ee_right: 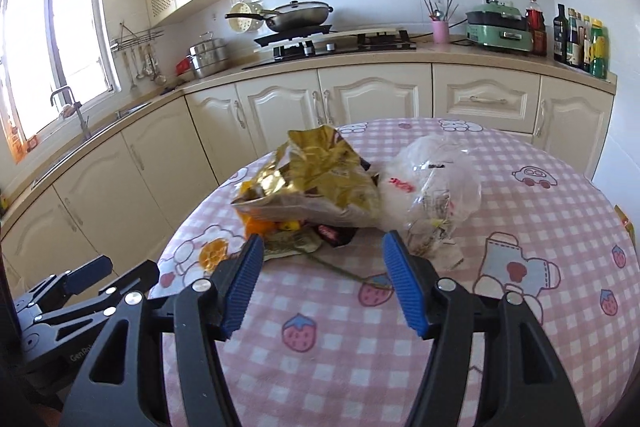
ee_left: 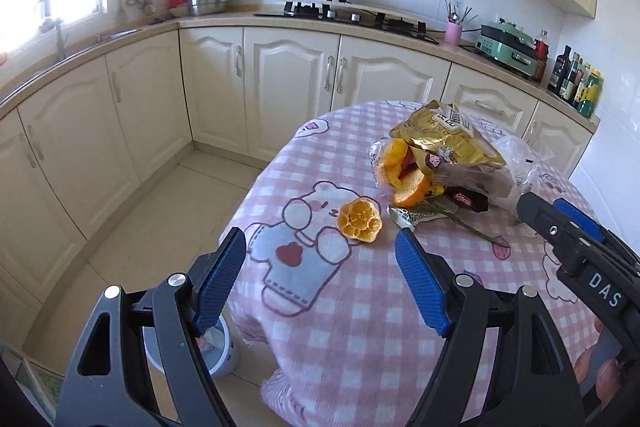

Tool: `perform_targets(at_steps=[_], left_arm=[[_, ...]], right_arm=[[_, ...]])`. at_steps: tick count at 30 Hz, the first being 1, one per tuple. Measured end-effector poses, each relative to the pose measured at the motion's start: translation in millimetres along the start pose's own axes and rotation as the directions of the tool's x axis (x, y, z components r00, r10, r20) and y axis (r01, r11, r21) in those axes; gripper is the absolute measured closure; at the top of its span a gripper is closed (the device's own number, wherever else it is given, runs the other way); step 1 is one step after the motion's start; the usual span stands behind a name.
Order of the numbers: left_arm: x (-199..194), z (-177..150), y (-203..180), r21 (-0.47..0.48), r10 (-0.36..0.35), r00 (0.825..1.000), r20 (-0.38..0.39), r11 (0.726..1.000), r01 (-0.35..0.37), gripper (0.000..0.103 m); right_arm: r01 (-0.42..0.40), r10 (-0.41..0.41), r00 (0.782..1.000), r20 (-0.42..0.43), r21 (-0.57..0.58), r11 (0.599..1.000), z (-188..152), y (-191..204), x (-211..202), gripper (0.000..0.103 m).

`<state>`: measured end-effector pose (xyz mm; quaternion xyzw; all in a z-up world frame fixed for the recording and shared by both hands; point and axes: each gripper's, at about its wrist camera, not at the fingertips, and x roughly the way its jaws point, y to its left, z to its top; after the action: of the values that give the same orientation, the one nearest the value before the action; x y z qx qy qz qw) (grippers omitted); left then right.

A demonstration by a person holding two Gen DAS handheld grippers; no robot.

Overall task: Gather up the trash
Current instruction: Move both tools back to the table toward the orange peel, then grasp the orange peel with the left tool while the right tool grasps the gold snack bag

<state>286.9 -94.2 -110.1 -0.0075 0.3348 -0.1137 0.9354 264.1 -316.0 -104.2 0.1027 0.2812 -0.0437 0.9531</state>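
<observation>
A pile of trash lies on the round table with a pink checked cloth [ee_left: 360,287]: a crumpled gold snack bag [ee_left: 448,135], orange peels [ee_left: 404,175], dark wrappers [ee_left: 464,201] and a clear plastic bag [ee_left: 516,155]. One orange peel [ee_left: 359,219] lies apart, just ahead of my open, empty left gripper [ee_left: 320,255]. In the right wrist view my right gripper [ee_right: 322,259] is open and empty, just short of the gold bag [ee_right: 316,179], with the clear bag [ee_right: 436,187] ahead right and the lone peel [ee_right: 214,253] at left.
A small white bin with a liner [ee_left: 222,351] stands on the floor under the table's left edge. Cream cabinets [ee_left: 280,83] and a counter with stove [ee_left: 344,15], pots and bottles [ee_left: 576,83] run behind. The right gripper's body [ee_left: 576,247] shows at the right.
</observation>
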Motion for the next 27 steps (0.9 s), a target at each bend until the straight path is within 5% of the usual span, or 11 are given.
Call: perform_targets(at_steps=[12, 15, 19, 27], left_arm=[[57, 9, -20, 0.033, -0.034, 0.994, -0.105, 0.999, 0.038, 0.031], [68, 10, -21, 0.031, -0.039, 0.991, -0.128, 0.999, 0.043, 0.040], [76, 13, -22, 0.041, -0.060, 0.986, -0.156, 0.997, 0.067, 0.067], [66, 12, -10, -0.007, -0.111, 0.987, -0.115, 0.994, 0.111, 0.070]], right_arm=[[-0.008, 0.009, 1.000, -0.013, 0.037, 0.999, 13, -10, 38, 0.041], [-0.008, 0.008, 1.000, -0.014, 0.031, 0.999, 13, -9, 41, 0.041], [-0.023, 0.023, 1.000, -0.013, 0.029, 0.999, 16, -6, 43, 0.042], [-0.051, 0.051, 0.999, 0.009, 0.032, 0.998, 29, 5, 39, 0.041]])
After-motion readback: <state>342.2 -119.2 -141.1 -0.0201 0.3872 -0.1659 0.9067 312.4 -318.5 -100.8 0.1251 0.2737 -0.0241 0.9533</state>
